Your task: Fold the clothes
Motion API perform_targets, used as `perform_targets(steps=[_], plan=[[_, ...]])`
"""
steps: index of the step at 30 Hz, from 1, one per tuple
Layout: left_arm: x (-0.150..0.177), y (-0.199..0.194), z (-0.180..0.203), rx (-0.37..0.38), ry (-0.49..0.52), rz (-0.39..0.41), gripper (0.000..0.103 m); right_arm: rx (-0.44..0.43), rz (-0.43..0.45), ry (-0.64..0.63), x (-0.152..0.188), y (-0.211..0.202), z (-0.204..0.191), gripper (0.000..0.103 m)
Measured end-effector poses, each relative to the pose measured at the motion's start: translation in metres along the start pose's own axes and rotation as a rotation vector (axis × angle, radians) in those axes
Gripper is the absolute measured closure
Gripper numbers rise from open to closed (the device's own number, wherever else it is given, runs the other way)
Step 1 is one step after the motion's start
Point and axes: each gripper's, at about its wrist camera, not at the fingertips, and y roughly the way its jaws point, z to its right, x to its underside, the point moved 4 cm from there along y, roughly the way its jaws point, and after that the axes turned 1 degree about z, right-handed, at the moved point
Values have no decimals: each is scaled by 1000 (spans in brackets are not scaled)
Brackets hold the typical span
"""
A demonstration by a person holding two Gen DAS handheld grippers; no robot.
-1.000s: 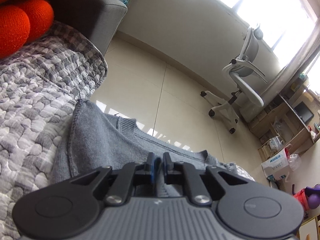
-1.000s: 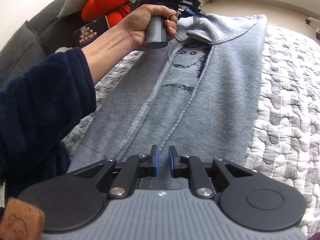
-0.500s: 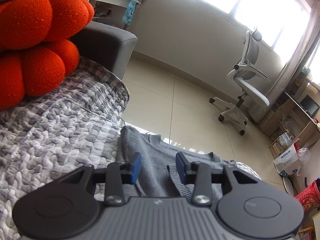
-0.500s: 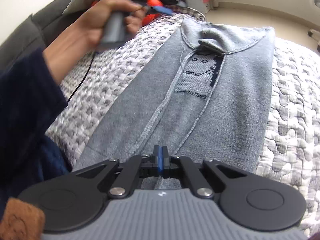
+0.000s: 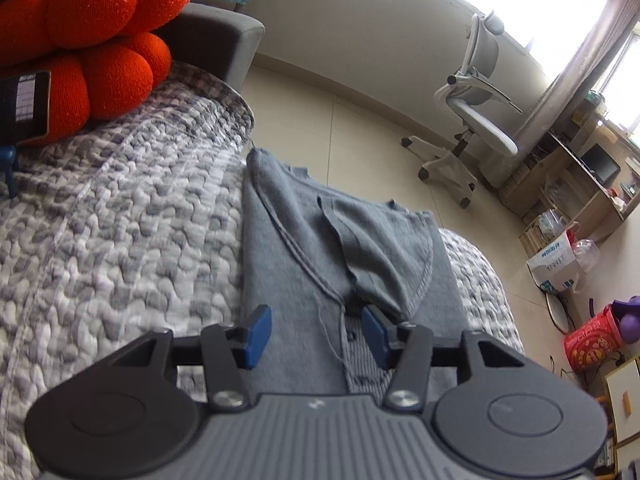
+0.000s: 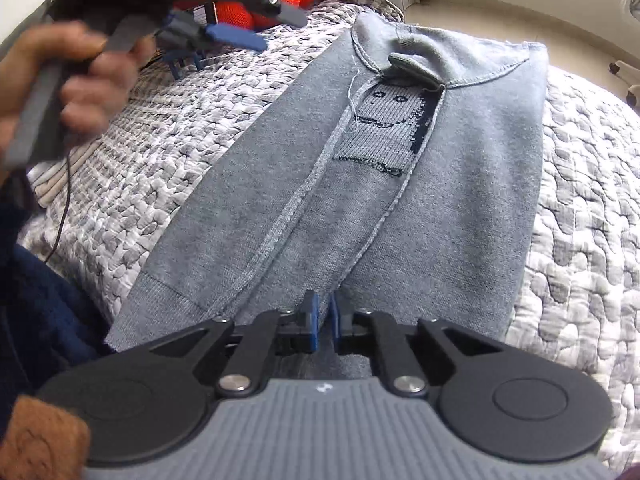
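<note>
grey knit sweater [image 6: 420, 208] flat on quilted bed [image 6: 580, 240], both sides lapped to centre | left tool [image 5: 316, 334] released, above collar end | right tool [image 6: 322, 322] nearly clenched at hem, grip unclear | tip: pinch both layers squarely, keep side edges aligned

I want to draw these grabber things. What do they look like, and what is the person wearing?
Each gripper has a ribbed grey body, two round black discs, black arms with silver screws, and blue pads on its fingertips: the left gripper and the right gripper. A thin dark cable hangs by the hand. The person wears a fuzzy dark navy sleeve.
</note>
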Motion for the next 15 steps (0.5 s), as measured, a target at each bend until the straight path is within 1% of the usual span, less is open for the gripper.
perform_targets(steps=[3, 6, 8, 9, 11, 13, 15], plan=[[17, -1, 0, -8, 37, -25, 51, 13, 7, 5, 0, 0, 0, 103], [34, -3, 0, -16, 73, -51, 51, -10, 42, 20, -2, -10, -1, 103], [34, -3, -4, 0, 56, -52, 51, -22, 67, 17, -4, -17, -3, 103], [34, -3, -3, 0, 59, -51, 51, -12, 67, 7, -4, -18, -4, 100], [34, -2, 0, -4, 70, -49, 48, 19, 50, -21, -1, -15, -5, 87], [34, 0, 3, -4, 81, -52, 48, 36, 22, -30, 2, -7, -5, 87], [37, 4, 6, -1, 90, -65, 48, 39, 20, -34, 2, -4, -5, 87]])
